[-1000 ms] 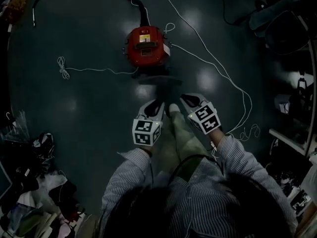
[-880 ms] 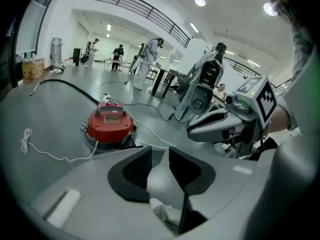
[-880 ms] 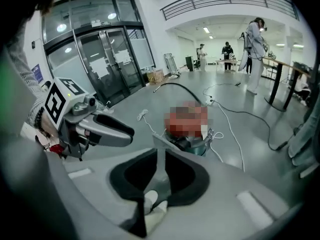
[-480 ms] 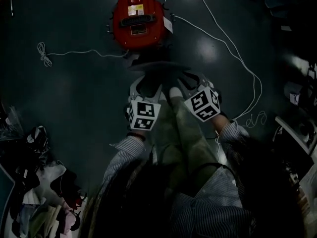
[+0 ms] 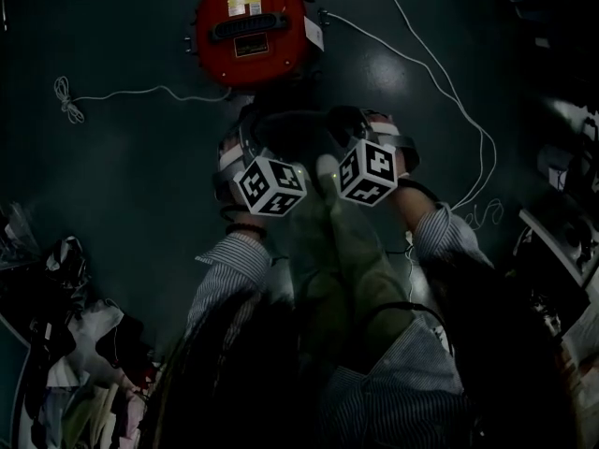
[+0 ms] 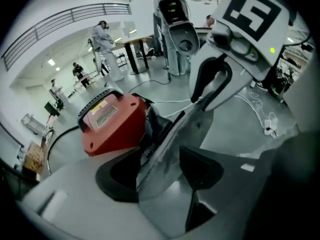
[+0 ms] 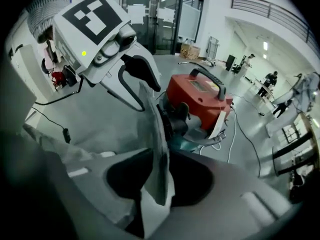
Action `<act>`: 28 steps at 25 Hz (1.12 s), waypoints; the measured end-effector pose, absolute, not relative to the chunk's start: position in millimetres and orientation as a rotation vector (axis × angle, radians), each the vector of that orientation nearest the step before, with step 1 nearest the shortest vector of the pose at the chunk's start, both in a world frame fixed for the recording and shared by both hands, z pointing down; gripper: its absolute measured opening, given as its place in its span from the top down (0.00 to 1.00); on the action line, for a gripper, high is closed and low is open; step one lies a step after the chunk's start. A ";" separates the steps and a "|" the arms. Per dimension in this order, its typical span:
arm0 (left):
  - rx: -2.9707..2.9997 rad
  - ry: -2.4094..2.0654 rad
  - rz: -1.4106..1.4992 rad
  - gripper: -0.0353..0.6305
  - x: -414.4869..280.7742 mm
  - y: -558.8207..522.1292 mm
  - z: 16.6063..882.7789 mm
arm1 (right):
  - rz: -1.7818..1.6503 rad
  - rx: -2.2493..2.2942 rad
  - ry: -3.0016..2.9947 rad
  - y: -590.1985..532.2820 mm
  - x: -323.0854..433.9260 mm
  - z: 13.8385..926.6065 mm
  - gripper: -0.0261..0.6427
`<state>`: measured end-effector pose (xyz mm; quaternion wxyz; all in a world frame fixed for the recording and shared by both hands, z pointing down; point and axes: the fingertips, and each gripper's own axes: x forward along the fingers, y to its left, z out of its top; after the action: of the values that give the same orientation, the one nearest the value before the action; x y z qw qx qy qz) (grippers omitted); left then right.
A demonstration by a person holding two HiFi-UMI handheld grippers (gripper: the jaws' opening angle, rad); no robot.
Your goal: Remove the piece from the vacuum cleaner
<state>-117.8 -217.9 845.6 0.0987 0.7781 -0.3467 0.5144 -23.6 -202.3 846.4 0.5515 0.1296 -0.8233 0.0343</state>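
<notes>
The red vacuum cleaner (image 5: 251, 26) stands on the dark floor at the top of the head view. A dark piece (image 5: 292, 124) sits at its near side, and it also shows as a dark grey part (image 7: 186, 125) below the red body (image 7: 200, 96). Both grippers hang close together just short of it. My left gripper (image 5: 253, 143) is open and wide. My right gripper (image 5: 370, 129) is open too. Each gripper view shows the other's finger reaching in between its own jaws: a right finger (image 6: 172, 139) and a left finger (image 7: 152, 134). Neither grips the piece.
A white cord (image 5: 426, 78) runs over the floor to the right of the vacuum, and a coiled cord end (image 5: 65, 96) lies at the left. Clutter (image 5: 56, 344) fills the lower left, shelving (image 5: 562, 237) the right. The black hose (image 6: 60, 134) leads off behind the vacuum.
Both grippers have moved forward to the vacuum's near side and drawn closer together. The left jaws have spread wide. The vacuum now sits nearer the top of the view.
</notes>
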 end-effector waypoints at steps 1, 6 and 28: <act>2.302 -0.980 1.584 0.56 -118.6 -215.9 851.8 | 0.077 0.295 -1.931 -202.4 -22.5 850.5 0.83; 2.286 -0.941 1.688 0.79 -127.5 -218.6 862.0 | 0.094 0.292 -1.901 -205.3 -18.9 858.0 0.87; 2.117 -0.841 1.363 0.90 -107.1 -131.9 821.5 | 0.334 0.320 -1.885 -155.9 -5.1 815.2 0.92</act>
<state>-107.1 -131.9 821.5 0.2412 0.7740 -0.3076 0.4981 -5.1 -155.9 815.2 0.5647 0.1360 -0.8015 0.1422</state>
